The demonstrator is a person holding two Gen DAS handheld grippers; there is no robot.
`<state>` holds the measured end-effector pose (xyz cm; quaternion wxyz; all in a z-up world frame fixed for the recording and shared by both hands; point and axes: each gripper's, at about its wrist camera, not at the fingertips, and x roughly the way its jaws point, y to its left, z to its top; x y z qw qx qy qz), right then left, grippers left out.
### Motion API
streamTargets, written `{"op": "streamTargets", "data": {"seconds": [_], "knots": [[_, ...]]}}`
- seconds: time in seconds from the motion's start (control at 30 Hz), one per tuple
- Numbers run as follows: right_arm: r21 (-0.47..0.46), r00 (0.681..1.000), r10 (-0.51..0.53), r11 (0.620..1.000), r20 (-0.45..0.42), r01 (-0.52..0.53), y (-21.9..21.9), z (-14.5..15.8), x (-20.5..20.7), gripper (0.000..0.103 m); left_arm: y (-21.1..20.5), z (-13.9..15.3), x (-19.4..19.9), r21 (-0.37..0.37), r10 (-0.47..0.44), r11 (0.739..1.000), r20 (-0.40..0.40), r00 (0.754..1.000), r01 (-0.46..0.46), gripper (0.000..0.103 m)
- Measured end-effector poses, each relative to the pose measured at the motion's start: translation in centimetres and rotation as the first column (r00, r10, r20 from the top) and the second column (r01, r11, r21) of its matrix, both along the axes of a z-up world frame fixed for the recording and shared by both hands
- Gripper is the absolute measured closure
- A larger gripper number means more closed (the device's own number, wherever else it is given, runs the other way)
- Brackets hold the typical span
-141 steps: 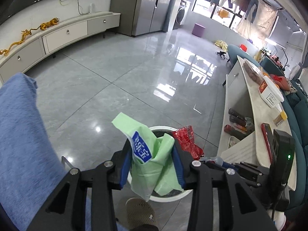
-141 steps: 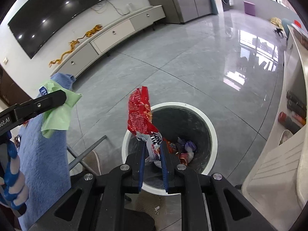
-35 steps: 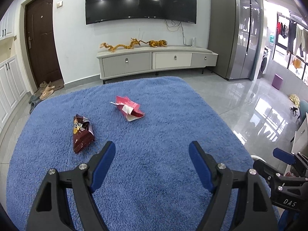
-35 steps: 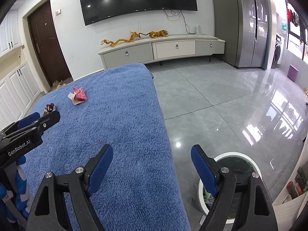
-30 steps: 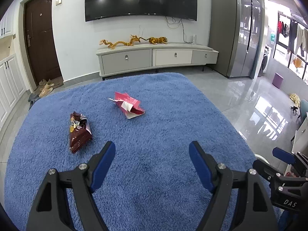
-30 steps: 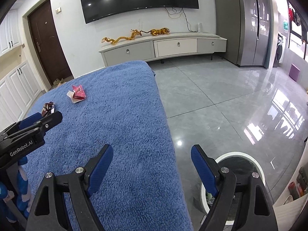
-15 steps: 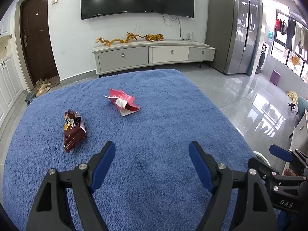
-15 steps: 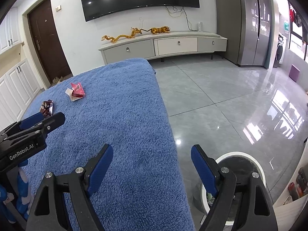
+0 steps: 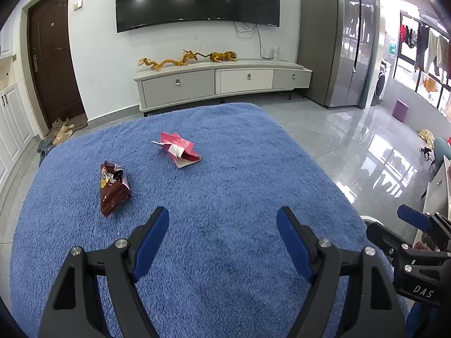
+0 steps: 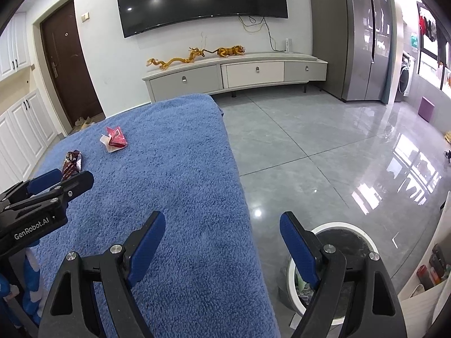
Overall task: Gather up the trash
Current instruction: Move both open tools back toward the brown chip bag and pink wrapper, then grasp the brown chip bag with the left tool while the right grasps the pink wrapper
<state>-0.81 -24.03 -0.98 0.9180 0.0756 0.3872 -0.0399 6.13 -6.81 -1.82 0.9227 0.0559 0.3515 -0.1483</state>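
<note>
A dark red snack bag (image 9: 113, 188) and a crumpled pink wrapper (image 9: 178, 152) lie on the blue fluffy cloth (image 9: 225, 186). My left gripper (image 9: 222, 228) is open and empty, above the cloth, nearer than both pieces. My right gripper (image 10: 222, 229) is open and empty, over the cloth's right edge. In the right wrist view the snack bag (image 10: 72, 162) and the pink wrapper (image 10: 115, 138) lie far left, and the left gripper (image 10: 56, 186) shows beside them. The white-rimmed trash bin (image 10: 342, 253) stands on the floor at lower right, with trash inside.
A grey tiled floor (image 10: 324, 152) lies right of the cloth. A low TV cabinet (image 9: 222, 83) with gold figurines stands at the far wall, under a TV. A brown door (image 9: 53, 64) and shoes are at the left. A white shelf unit (image 10: 428, 284) stands beside the bin.
Earlier, both grippers held trash over the bin; now both are open and empty, facing the cloth. In the last second the left gripper drifted slightly, with the two pieces shifting leftward in view.
</note>
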Motion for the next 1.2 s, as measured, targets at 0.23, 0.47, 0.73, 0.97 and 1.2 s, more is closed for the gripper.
{"op": "streamTargets", "data": {"seconds": [0.23, 0.47, 0.73, 0.97, 1.2], "knots": [[0.001, 1.000, 0.026, 1.000, -0.008, -0.026, 0.6, 0.3, -0.6, 0.021, 0.6, -0.5, -0.2, -0.011, -0.032, 0.999, -0.060, 0.998, 0.031, 0.025], [-0.011, 0.996, 0.081, 0.997, -0.028, -0.081, 1.8, 0.6, 0.5, 0.021, 3.2, -0.9, 0.8, -0.014, 0.016, 1.000, -0.068, 0.998, -0.017, 0.025], [0.020, 0.975, 0.217, 0.976, -0.035, -0.217, 5.1, 1.0, 6.3, 0.021, 9.0, -0.1, 6.3, -0.018, 0.165, 0.986, -0.038, 0.986, -0.166, 0.025], [0.125, 0.947, 0.321, 0.940, -0.017, -0.316, 8.9, 0.7, 14.2, 0.021, 11.9, -1.7, 11.9, -0.015, 0.203, 0.979, -0.091, 0.975, -0.206, 0.025], [0.218, 0.918, 0.396, 0.899, -0.036, -0.379, 12.7, -0.7, 20.5, 0.037, 12.1, -3.7, 14.5, -0.002, 0.163, 0.986, -0.140, 0.977, -0.165, 0.025]]}}
